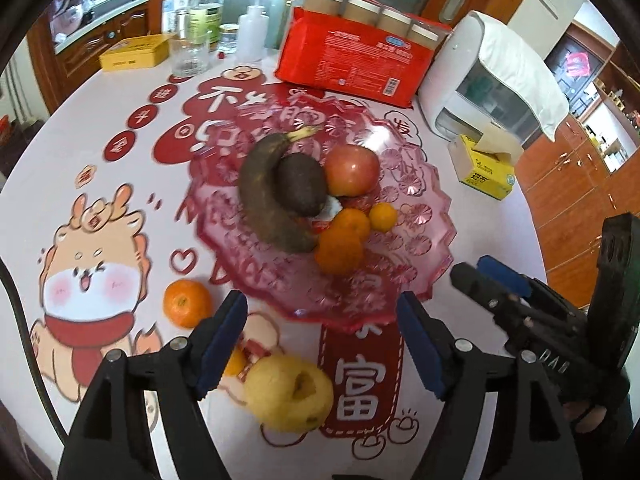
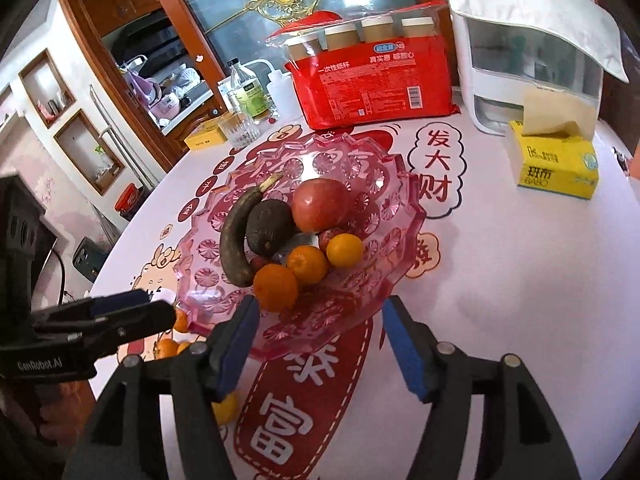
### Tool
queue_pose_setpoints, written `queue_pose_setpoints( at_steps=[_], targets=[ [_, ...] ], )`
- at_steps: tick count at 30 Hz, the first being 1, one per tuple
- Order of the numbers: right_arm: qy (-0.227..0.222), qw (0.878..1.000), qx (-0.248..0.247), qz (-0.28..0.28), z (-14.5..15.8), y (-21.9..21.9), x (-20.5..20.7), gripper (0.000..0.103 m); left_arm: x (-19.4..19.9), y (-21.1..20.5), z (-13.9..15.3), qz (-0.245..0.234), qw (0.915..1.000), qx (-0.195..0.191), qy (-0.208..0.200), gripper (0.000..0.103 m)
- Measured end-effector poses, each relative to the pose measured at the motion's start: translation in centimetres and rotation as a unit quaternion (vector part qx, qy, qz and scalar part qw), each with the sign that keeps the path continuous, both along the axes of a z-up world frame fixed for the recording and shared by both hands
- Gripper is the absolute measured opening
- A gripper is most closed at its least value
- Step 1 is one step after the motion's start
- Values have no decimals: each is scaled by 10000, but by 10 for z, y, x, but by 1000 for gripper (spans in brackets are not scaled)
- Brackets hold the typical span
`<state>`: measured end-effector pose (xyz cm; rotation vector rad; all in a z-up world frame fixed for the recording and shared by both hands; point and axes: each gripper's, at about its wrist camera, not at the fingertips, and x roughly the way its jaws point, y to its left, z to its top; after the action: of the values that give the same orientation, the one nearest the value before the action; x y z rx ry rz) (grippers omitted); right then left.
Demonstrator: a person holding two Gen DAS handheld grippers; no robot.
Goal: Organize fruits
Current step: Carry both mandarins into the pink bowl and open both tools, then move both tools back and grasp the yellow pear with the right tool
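A pink glass plate [image 1: 404,280] holds a dark banana [image 1: 260,196], an avocado [image 1: 302,184], a red apple [image 1: 352,170] and three small oranges [image 1: 340,252]. My left gripper [image 1: 322,312] stands open over the plate's near rim, nothing between its pads. Below it on the table lie a yellow apple [image 1: 288,392], an orange [image 1: 187,303] and a smaller orange [image 1: 235,362] half hidden by the left finger. My right gripper [image 2: 322,312] is open above the plate [image 2: 404,216], empty, close to the nearest orange [image 2: 276,286]. Loose oranges [image 2: 168,346] lie beside the left gripper [image 2: 152,306].
At the back stand a red pack of paper cups [image 1: 348,64], a white dispenser [image 1: 476,92], a yellow tissue box [image 1: 484,172], a drinking glass [image 1: 190,56], bottles [image 1: 206,12] and a yellow tin [image 1: 134,54]. The round table's edge [image 1: 536,232] curves at right.
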<state>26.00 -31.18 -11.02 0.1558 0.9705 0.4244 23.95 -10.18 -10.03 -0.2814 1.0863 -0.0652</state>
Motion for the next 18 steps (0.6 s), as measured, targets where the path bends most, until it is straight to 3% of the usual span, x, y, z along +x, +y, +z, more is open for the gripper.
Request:
queue_pose_setpoints(
  at_steps=[4, 18],
  targets=[
    [203, 9996, 149, -114, 1, 0, -7, 72, -21, 13, 0, 165, 9999, 16, 22, 78],
    [1165, 9909, 610, -281, -19, 24, -31, 75, -71, 71, -8, 674, 9975, 113, 162, 78]
  ],
)
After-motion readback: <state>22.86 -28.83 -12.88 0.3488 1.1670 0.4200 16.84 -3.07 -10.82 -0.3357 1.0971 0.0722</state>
